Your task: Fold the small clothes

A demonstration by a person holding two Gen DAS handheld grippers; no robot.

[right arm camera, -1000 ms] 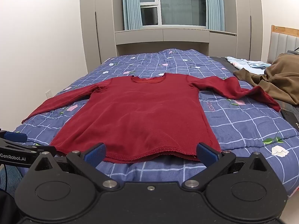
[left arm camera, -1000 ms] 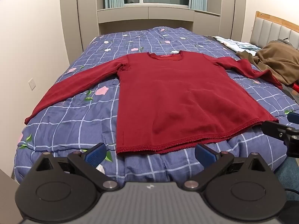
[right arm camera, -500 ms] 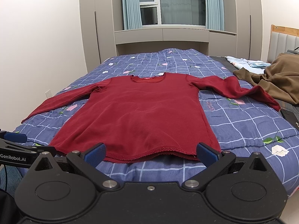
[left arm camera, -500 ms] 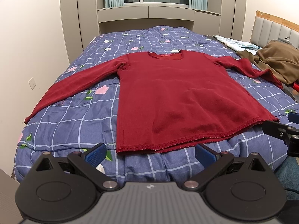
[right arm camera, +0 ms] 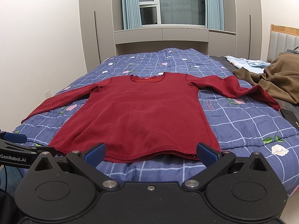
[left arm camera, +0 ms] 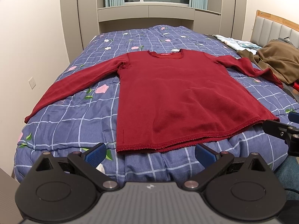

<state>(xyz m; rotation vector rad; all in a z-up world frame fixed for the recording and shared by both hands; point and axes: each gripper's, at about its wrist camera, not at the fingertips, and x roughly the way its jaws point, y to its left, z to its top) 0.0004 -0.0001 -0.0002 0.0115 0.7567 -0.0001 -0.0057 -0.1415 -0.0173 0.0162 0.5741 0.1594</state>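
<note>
- Where writing can be read, it is scarce: my left gripper (right arm camera: 13, 150), seen side-on at the left edge of the right wrist view, carries "GenRobot.AI" in white; the quilt (right arm camera: 243, 123) shows pale lettering just beside the sweater's right flank, too skewed for me to read; the red neck label (left arm camera: 165, 54) has marks too small to make out
- My left gripper (left arm camera: 149, 154) stands wide with nothing between its blue pads (left arm camera: 95, 154), just short of the hem's left corner
- My right gripper (right arm camera: 150, 154) is equally wide and empty; its pads (right arm camera: 206, 154) sit at the hem, though I cannot tell whether they touch it
- A dark red long-sleeved sweater (left arm camera: 177, 97) lies flat, front up, on the blue checked floral quilt, both sleeves spread outward, hem at the near edge of the bed
- Only the right wrist view shows the window (right arm camera: 164, 3) in full, with a ceiling light reflected in it, and a black object (right arm camera: 290, 114) beyond the right cuff
- Only the left wrist view shows my right gripper (left arm camera: 284, 130) at its right edge
- Both views show a brown garment (right arm camera: 276, 78) and pale blue cloth (right arm camera: 246, 62) near the headboard (left arm camera: 274, 28)
</note>
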